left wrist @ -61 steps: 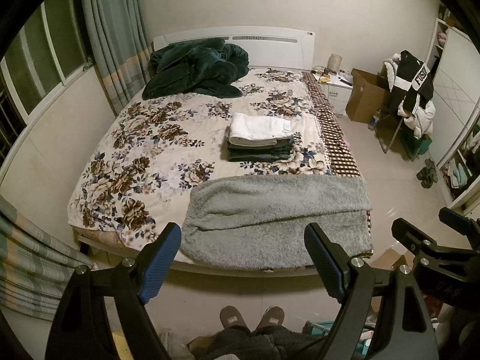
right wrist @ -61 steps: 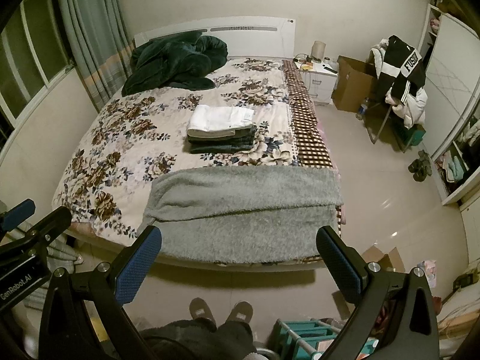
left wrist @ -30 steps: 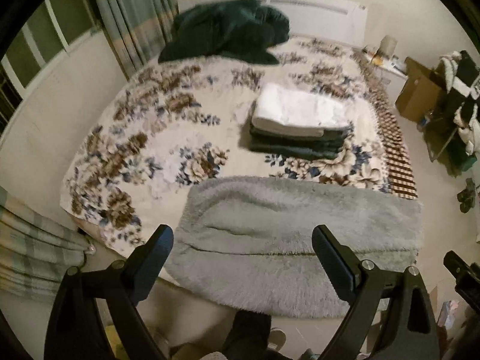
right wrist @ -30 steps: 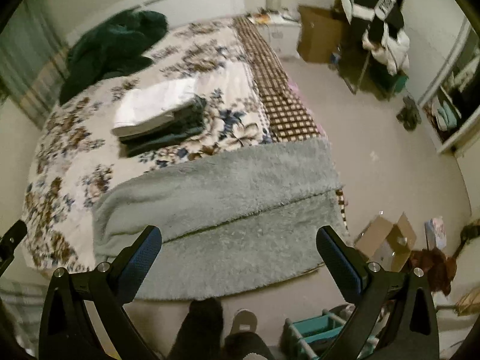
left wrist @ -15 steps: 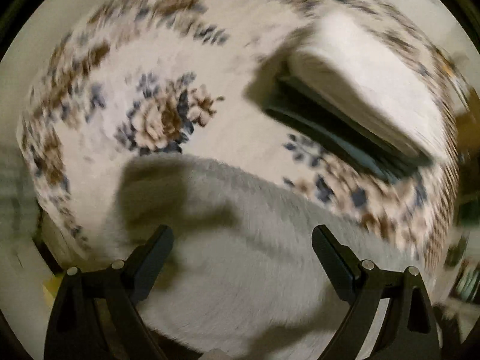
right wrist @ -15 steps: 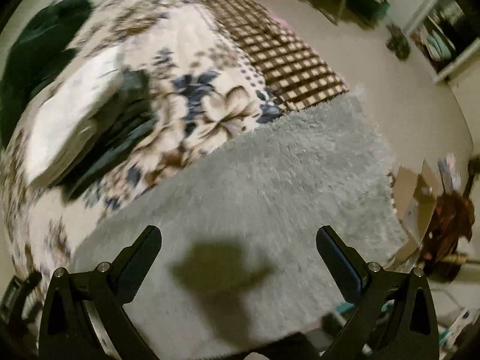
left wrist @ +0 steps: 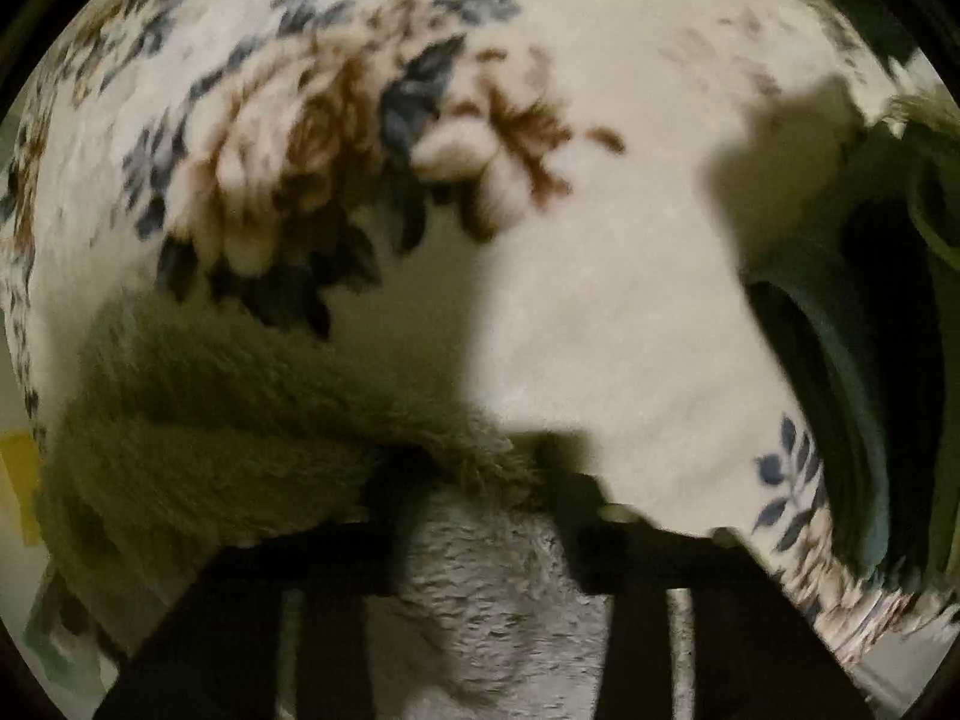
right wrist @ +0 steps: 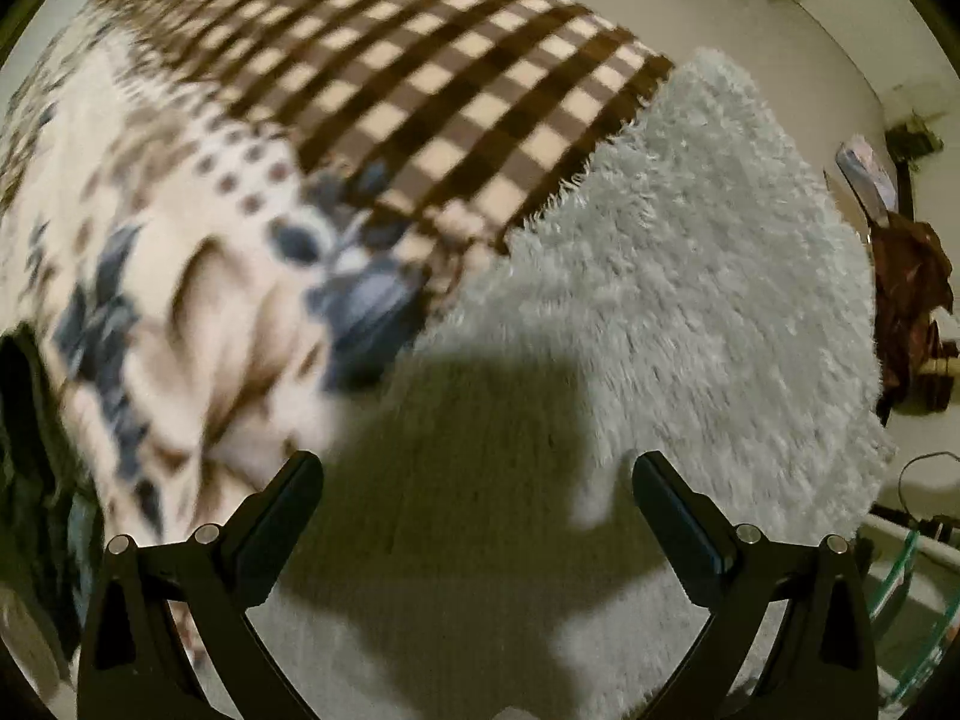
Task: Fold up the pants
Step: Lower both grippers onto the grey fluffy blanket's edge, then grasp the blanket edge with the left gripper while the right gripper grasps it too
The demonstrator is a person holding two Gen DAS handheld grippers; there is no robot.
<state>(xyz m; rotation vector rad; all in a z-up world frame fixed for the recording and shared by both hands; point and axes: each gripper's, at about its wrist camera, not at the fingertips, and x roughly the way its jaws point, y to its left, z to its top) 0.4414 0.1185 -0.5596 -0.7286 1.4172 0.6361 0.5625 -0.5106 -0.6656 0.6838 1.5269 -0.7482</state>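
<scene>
Left gripper (left wrist: 480,516): pinched on the near edge of the grey fleece pants (left wrist: 198,438).
Right gripper (right wrist: 477,501): spread wide just above the pants.
Pants: lay on the floral bedspread (left wrist: 600,276).

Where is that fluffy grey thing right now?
The fluffy grey pants lie across the foot of the bed, on the floral blanket beside its checked border; the left claw pinches one edge.

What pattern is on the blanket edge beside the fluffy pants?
Brown-and-cream check, clearest in the right wrist view.
</scene>
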